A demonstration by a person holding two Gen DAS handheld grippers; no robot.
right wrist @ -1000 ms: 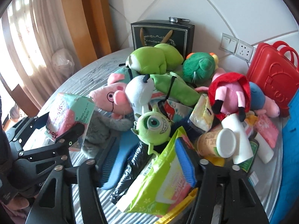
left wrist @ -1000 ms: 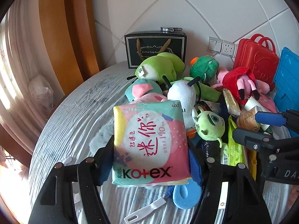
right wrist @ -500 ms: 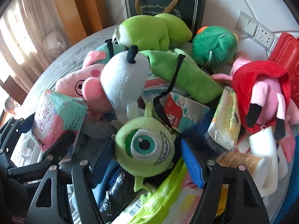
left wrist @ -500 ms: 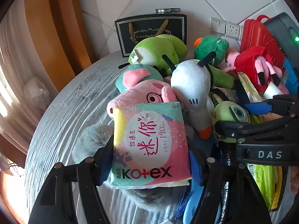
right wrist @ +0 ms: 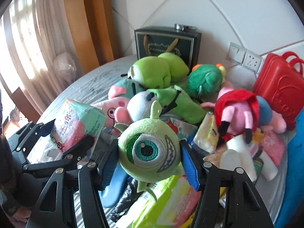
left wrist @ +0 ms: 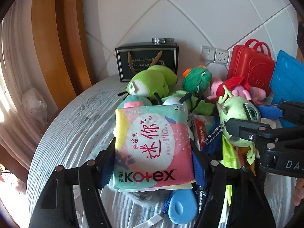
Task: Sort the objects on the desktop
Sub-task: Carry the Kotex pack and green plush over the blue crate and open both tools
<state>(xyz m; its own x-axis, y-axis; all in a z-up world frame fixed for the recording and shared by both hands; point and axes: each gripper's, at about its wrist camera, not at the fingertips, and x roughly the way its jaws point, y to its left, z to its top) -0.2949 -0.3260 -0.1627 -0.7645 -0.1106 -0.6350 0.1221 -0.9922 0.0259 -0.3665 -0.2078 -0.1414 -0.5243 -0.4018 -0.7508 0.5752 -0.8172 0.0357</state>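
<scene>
White tiled wall (left wrist: 199,15) with diagonal joints; switch and socket plate (right wrist: 245,57) on it. Orange wooden frame (left wrist: 57,43) at left, pale curtain (right wrist: 28,38) sunlit. Round table (left wrist: 72,117) under wrinkled striped cover.

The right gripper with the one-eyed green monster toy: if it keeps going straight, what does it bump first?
Probably the white plush head behind the round green one-eyed plush toy held by the right gripper; depth is unclear.
</scene>
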